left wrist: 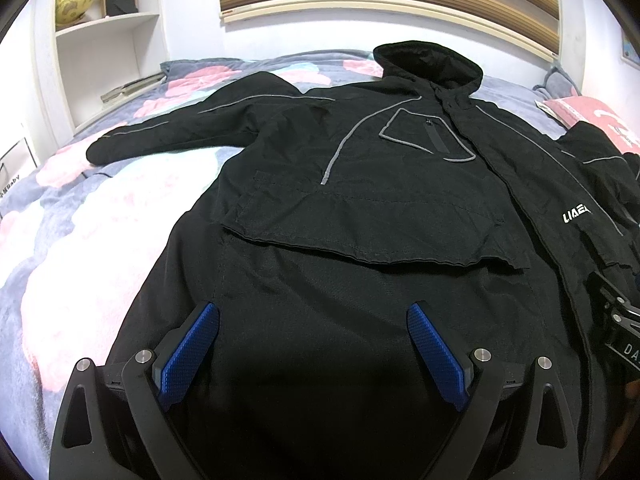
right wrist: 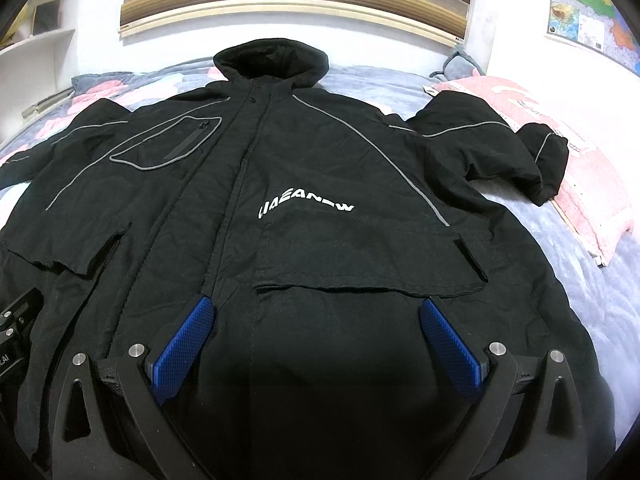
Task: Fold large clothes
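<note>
A large black hooded jacket [left wrist: 360,208] with grey piping and white lettering lies front up, spread flat on the bed; it also shows in the right wrist view [right wrist: 304,184]. Its hood [right wrist: 272,60] points to the far wall. The left sleeve [left wrist: 180,128] stretches out flat; the right sleeve [right wrist: 492,152] is bent and bunched. My left gripper [left wrist: 314,312] is open and empty above the jacket's lower left part. My right gripper [right wrist: 318,304] is open and empty above the lower right part. Each gripper's edge shows in the other's view.
The bed has a grey cover with pink and white patches [left wrist: 80,216]. A pink pillow [right wrist: 560,148] lies at the right by the bunched sleeve. White shelves with a globe [left wrist: 74,0] stand at the far left. A map [right wrist: 592,12] hangs on the right wall.
</note>
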The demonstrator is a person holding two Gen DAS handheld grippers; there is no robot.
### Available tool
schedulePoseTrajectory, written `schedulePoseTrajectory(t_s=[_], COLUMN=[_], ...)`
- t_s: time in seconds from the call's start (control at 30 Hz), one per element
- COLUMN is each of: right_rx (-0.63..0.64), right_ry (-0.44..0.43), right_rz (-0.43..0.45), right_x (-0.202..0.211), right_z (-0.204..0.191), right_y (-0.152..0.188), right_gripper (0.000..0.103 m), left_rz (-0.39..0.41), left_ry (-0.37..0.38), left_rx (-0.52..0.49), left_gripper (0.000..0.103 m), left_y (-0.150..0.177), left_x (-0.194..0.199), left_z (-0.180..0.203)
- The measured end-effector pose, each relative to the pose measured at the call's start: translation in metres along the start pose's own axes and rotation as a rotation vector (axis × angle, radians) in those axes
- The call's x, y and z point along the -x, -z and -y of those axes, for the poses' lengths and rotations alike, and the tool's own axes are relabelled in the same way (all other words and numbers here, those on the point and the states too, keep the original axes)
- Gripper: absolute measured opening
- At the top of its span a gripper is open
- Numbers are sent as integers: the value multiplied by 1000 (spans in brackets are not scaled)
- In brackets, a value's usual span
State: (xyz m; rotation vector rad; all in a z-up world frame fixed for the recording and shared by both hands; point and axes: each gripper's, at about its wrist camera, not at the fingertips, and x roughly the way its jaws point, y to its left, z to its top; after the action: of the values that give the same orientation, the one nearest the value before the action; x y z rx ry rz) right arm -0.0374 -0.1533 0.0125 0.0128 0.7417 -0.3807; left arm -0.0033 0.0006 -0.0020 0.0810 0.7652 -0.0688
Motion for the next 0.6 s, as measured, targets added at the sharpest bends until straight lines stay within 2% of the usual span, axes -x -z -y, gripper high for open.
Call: schedulePoseTrajectory(t_s=[0.6], right_rx=[-1], right_ry=[-2], right_rz=[-1], right_x=[-1], right_z=[-1], right_y=[0], right_gripper=[103], left_rz=[-2], left_ry=[3], left_rx=[2], left_gripper=[96], left_y=[-1], left_x=[0], left_z=[0])
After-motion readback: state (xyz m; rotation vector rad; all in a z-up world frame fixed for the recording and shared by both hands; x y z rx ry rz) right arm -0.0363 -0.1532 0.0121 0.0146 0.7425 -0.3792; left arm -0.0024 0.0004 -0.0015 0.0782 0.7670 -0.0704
